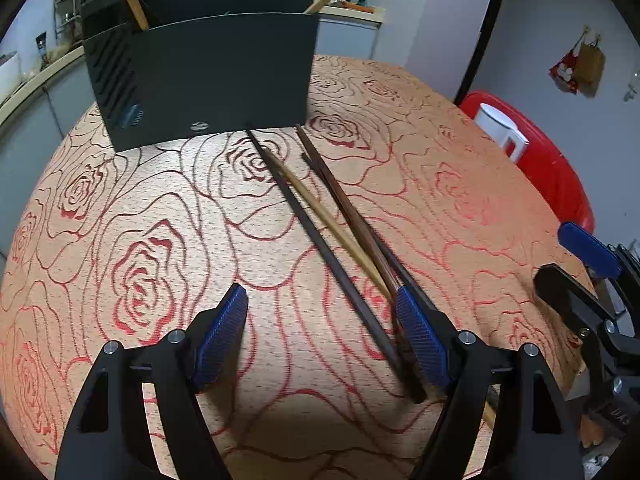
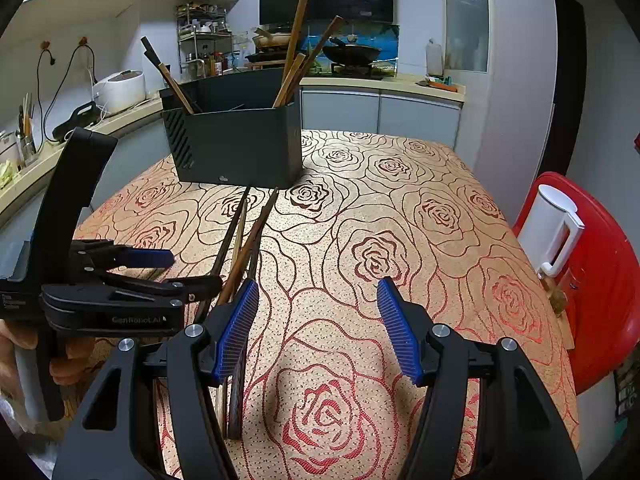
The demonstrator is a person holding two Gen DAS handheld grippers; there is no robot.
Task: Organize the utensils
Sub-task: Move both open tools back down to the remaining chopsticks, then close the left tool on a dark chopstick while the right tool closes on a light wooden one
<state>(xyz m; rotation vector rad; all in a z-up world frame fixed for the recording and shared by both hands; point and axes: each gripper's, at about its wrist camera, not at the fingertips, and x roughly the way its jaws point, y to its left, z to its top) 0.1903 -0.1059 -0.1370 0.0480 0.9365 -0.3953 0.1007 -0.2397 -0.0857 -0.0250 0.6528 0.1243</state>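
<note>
You've got four loose chopsticks (image 1: 320, 216) on the table (image 1: 160, 200): three dark, one pale bamboo, fanned together, tips pointing at the dark holder (image 1: 212, 76), which sits toward the table's far edge. Their near ends run under your left gripper's (image 1: 322, 336) right finger. The holder has a front and a back compartment, as far as the views show; at least seven chopsticks (image 2: 294, 60) stand in it, a group leaning left at the left end, a group leaning right at the right end. Which compartment each sits in, can't tell. Left gripper: jaws spread wide, nothing between the pads, low over the near half of the table. Right gripper (image 2: 316, 328): also wide, nothing held, just right of the loose pile. Table wears a tan cloth with a red rose pattern. A red stool (image 2: 592, 280) with a white jug (image 2: 552, 232) stands off the table's right edge. Kitchen counter (image 2: 380, 84) behind, wok (image 2: 352, 54) on the stove.
</note>
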